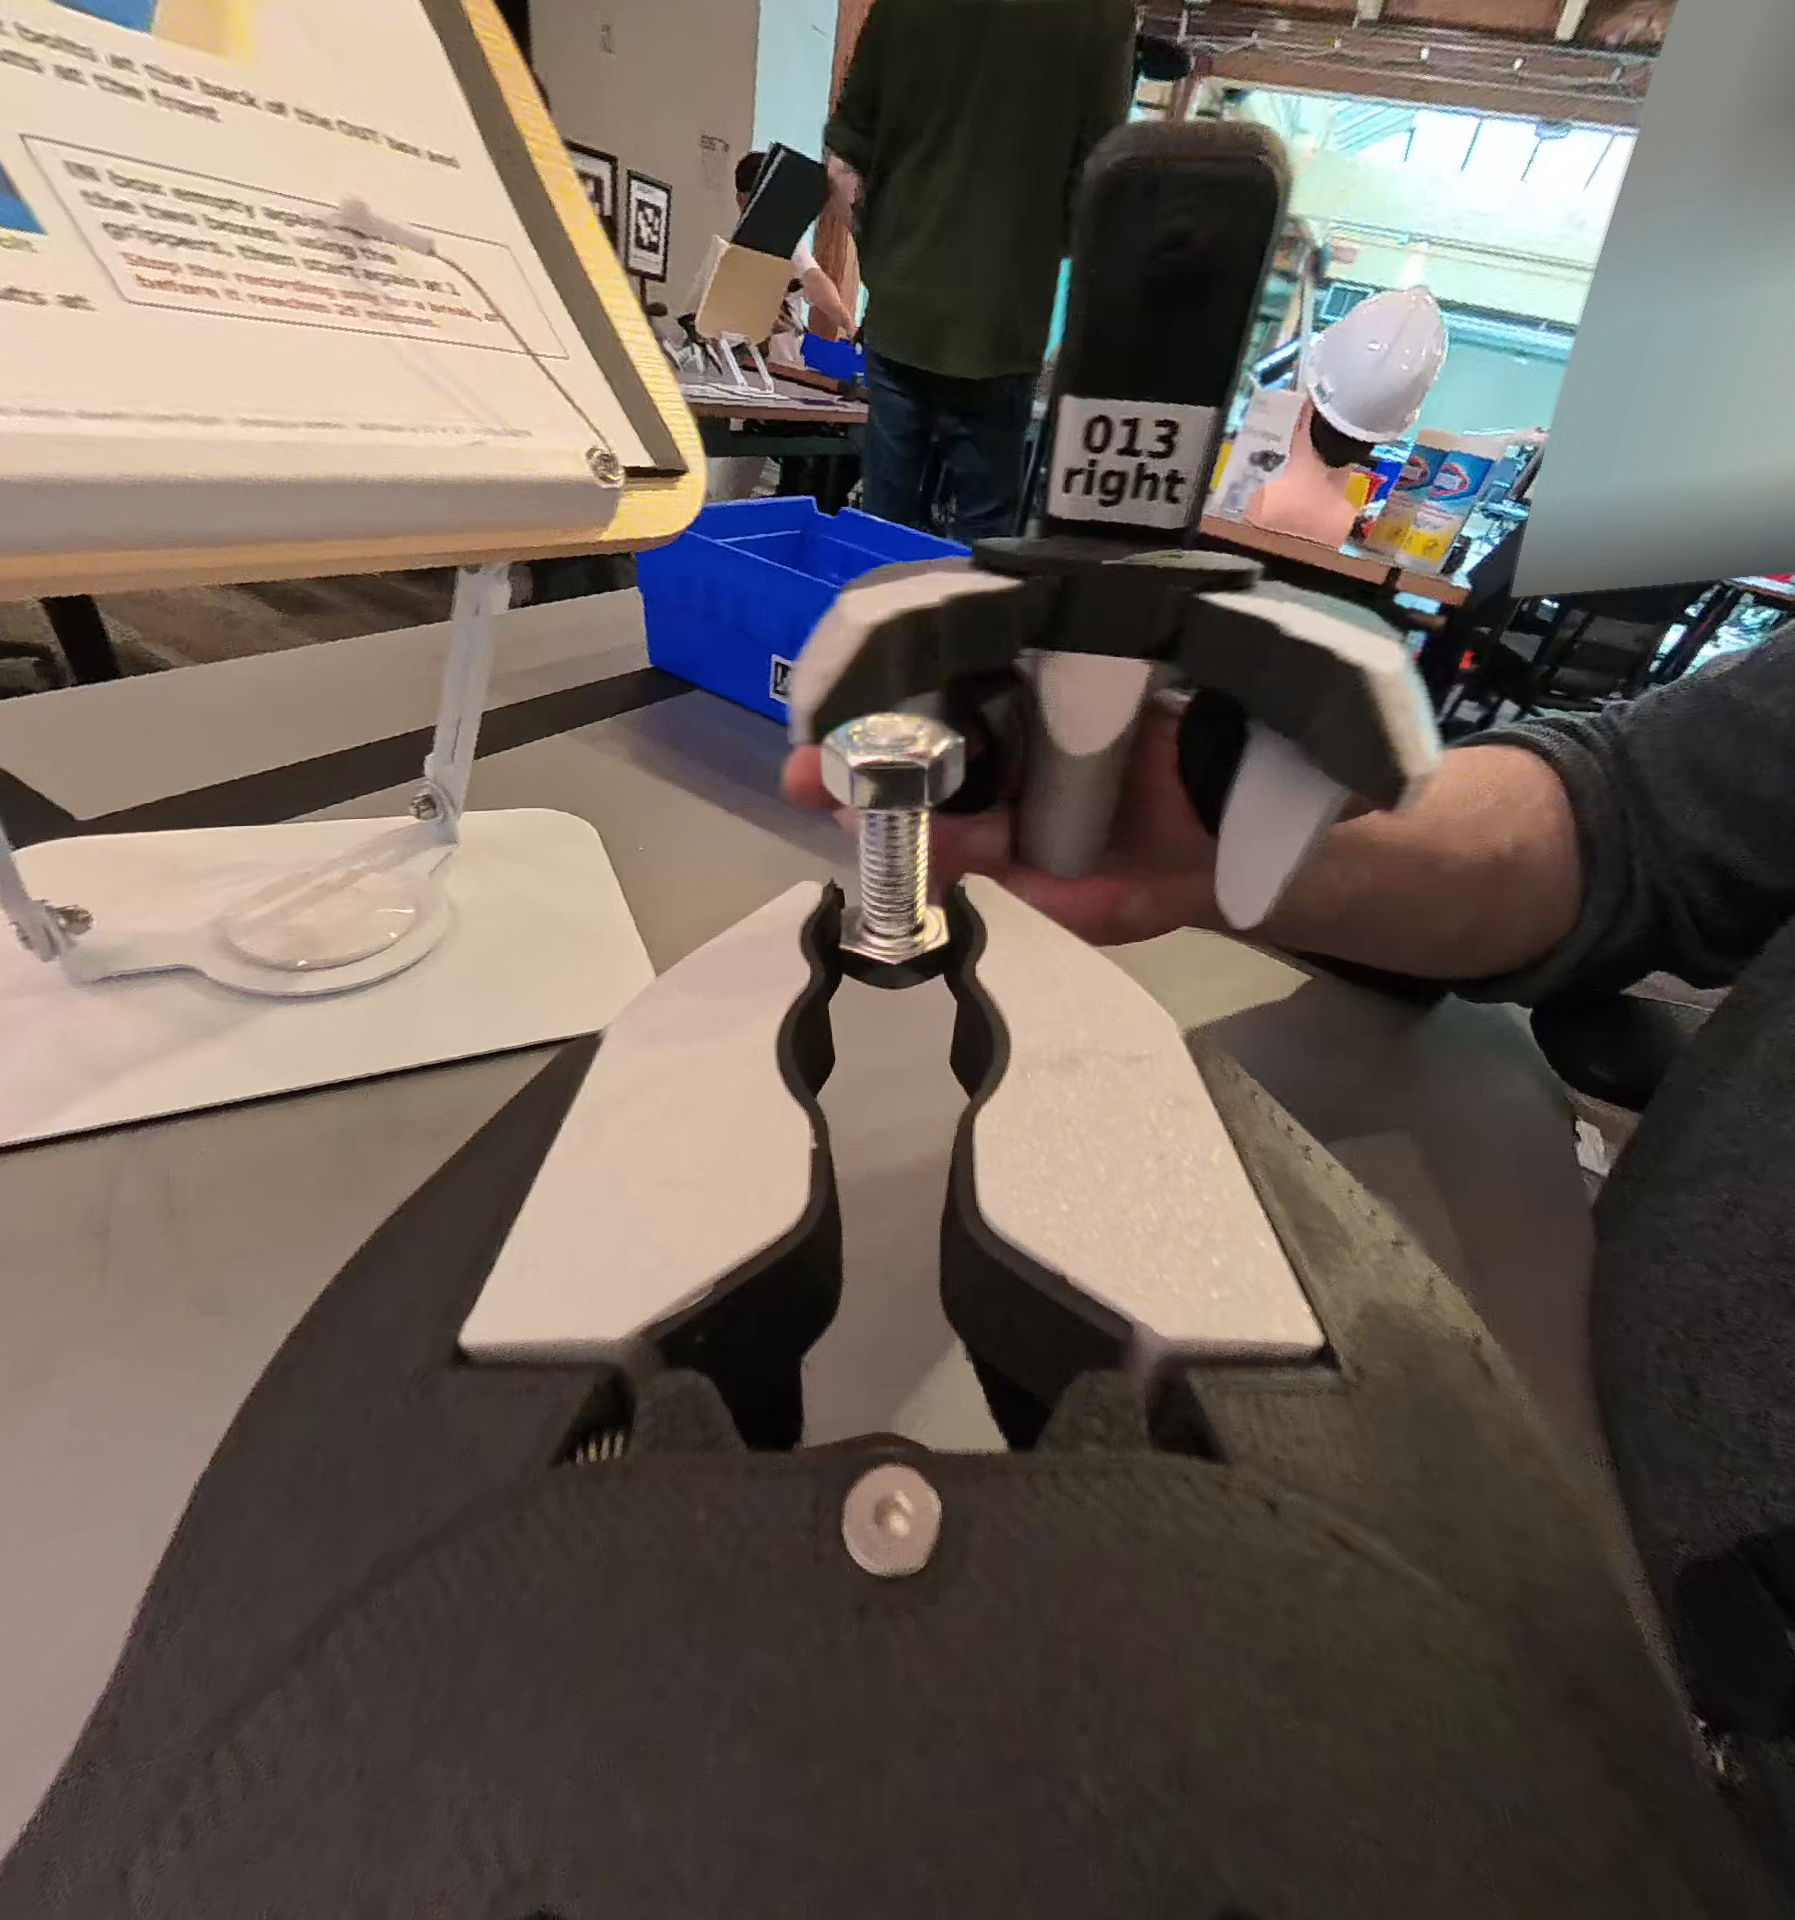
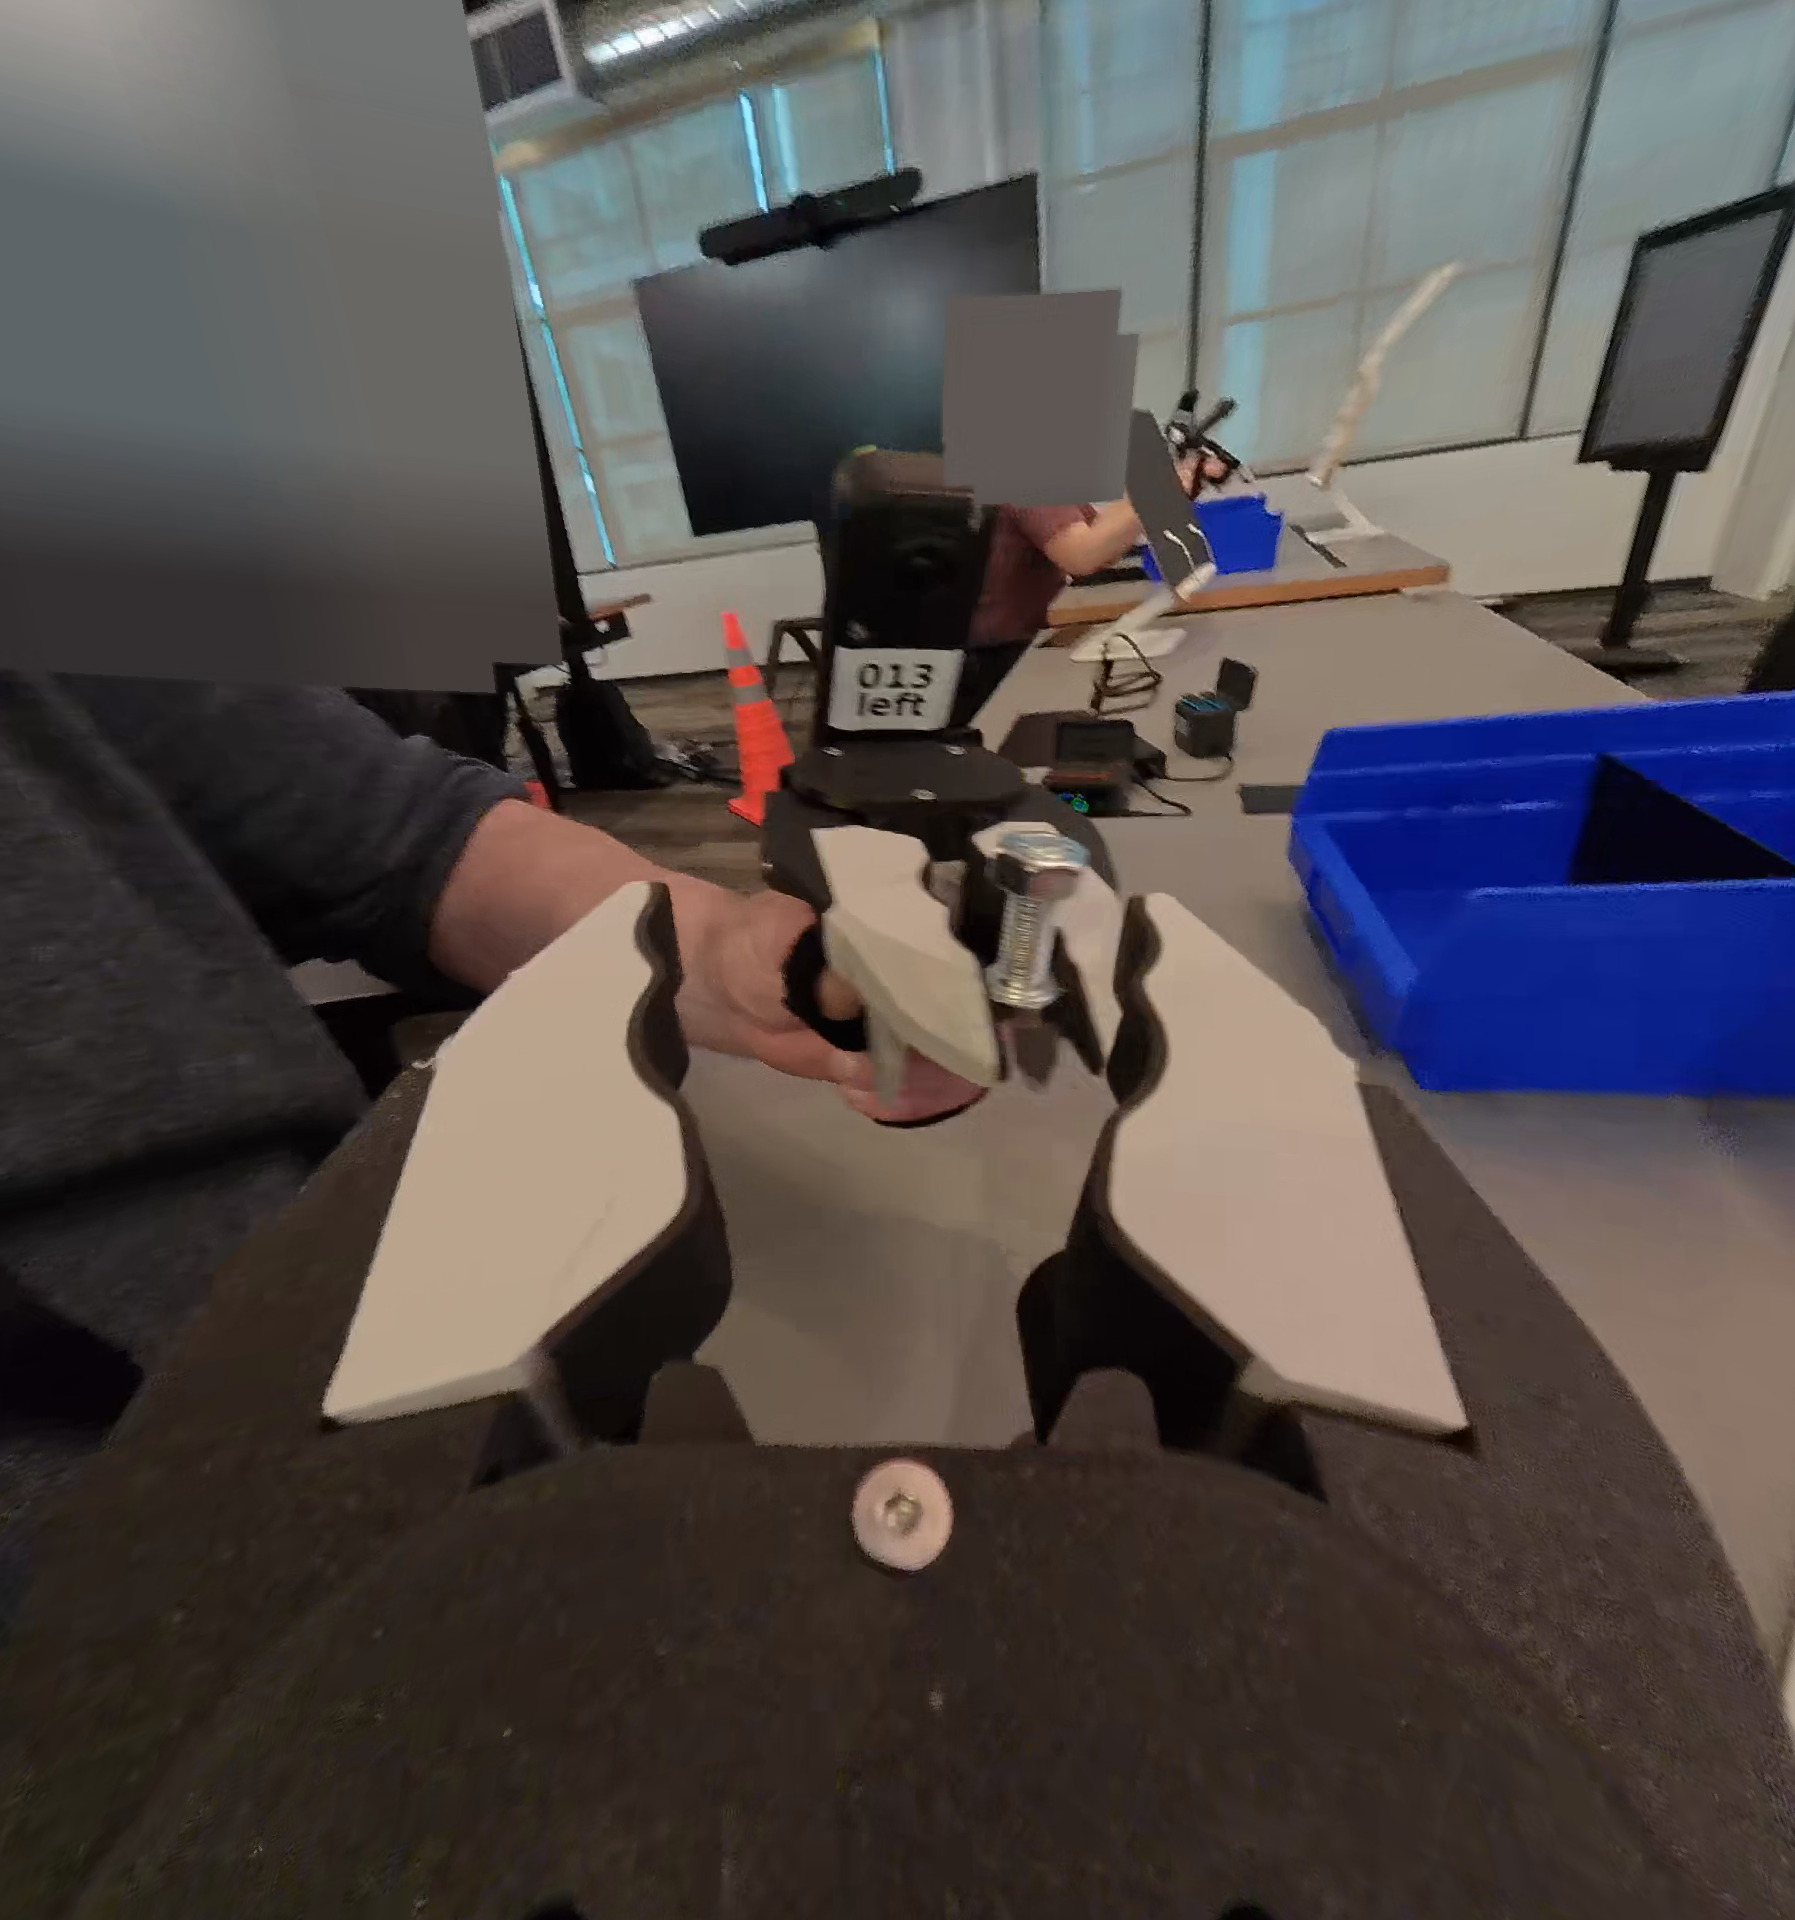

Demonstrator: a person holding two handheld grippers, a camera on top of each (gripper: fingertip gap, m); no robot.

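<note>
My left gripper is shut on a silver hex nut at its fingertips. A silver hex-head bolt stands upright in the nut, head up. My right gripper is open with nothing held between its pads. It faces the left gripper from close by, and the bolt stands just beyond its fingertips, nearer its right finger. In the left wrist view the right gripper hovers just behind the bolt head, with a hand on its grip.
A blue divided bin sits on the grey table to the right; it also shows behind the grippers in the left wrist view. A tilted instruction board on a white stand base is at left. People and other tables are beyond. Some 4 cm of space lies between my two pairs of fingers.
</note>
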